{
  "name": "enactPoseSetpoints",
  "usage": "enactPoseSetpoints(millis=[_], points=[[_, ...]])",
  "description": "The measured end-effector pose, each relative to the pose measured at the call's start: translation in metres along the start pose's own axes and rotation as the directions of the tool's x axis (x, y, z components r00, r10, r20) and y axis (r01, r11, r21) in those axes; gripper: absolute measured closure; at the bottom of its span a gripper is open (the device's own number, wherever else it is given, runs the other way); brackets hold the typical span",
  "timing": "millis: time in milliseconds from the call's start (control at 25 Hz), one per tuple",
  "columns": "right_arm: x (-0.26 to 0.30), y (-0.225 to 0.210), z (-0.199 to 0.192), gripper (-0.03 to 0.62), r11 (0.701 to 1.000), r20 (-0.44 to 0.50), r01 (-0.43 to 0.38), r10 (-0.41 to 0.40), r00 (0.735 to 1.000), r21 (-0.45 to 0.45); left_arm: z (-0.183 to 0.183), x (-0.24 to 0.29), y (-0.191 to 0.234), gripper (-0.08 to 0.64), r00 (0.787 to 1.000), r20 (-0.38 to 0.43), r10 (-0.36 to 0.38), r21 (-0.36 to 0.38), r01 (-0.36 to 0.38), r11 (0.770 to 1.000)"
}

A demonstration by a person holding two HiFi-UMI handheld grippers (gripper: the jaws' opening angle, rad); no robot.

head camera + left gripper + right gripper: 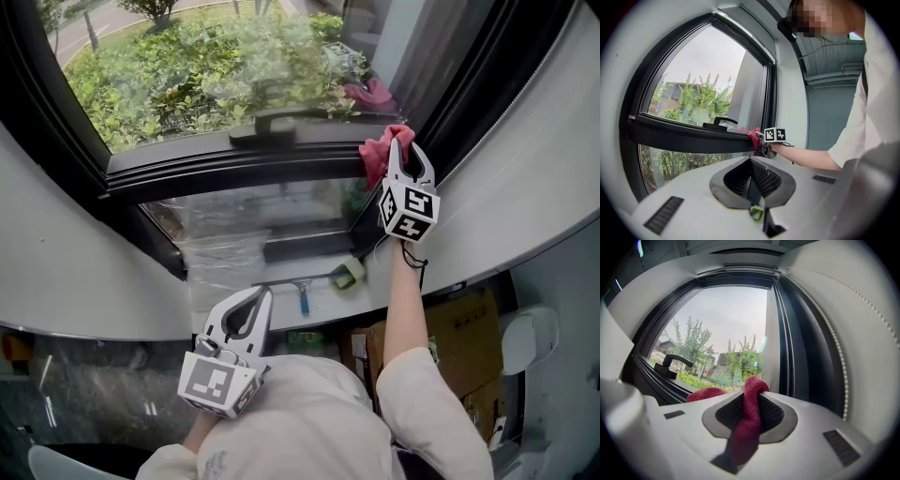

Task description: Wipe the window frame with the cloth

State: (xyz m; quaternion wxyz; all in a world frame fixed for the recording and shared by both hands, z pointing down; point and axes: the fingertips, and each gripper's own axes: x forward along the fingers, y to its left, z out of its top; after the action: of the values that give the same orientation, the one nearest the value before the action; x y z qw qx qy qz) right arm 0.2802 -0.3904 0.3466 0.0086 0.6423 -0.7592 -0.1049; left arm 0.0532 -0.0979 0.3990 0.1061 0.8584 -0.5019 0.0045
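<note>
The right gripper [409,148] pinches the red cloth [377,156] at the black window frame [234,167]; the left gripper [261,296] hangs low, jaws together, empty.

Cloth [375,156] partly hidden behind right hand-held gripper [406,148], window frame [234,170] cut off at top edge

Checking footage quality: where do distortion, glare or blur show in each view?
Head view: the wide lens bows the frame, and the lower glass is hazy with reflections. Left gripper view: strong fisheye bending, black corners. Right gripper view: the sky is washed out, the cloth is sharp, the frame is dim.
</note>
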Motion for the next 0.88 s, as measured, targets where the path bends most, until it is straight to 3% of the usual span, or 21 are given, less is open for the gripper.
enactPoseSetpoints(millis=[880], points=[[-0.003, 0.044, 0.007, 0.505, 0.999, 0.015, -0.035, 0.035, 0.999, -0.012, 0.0, 0.006, 0.001, 0.552, 1.0, 0.002, -0.03, -0.005, 0.03, 1.0]])
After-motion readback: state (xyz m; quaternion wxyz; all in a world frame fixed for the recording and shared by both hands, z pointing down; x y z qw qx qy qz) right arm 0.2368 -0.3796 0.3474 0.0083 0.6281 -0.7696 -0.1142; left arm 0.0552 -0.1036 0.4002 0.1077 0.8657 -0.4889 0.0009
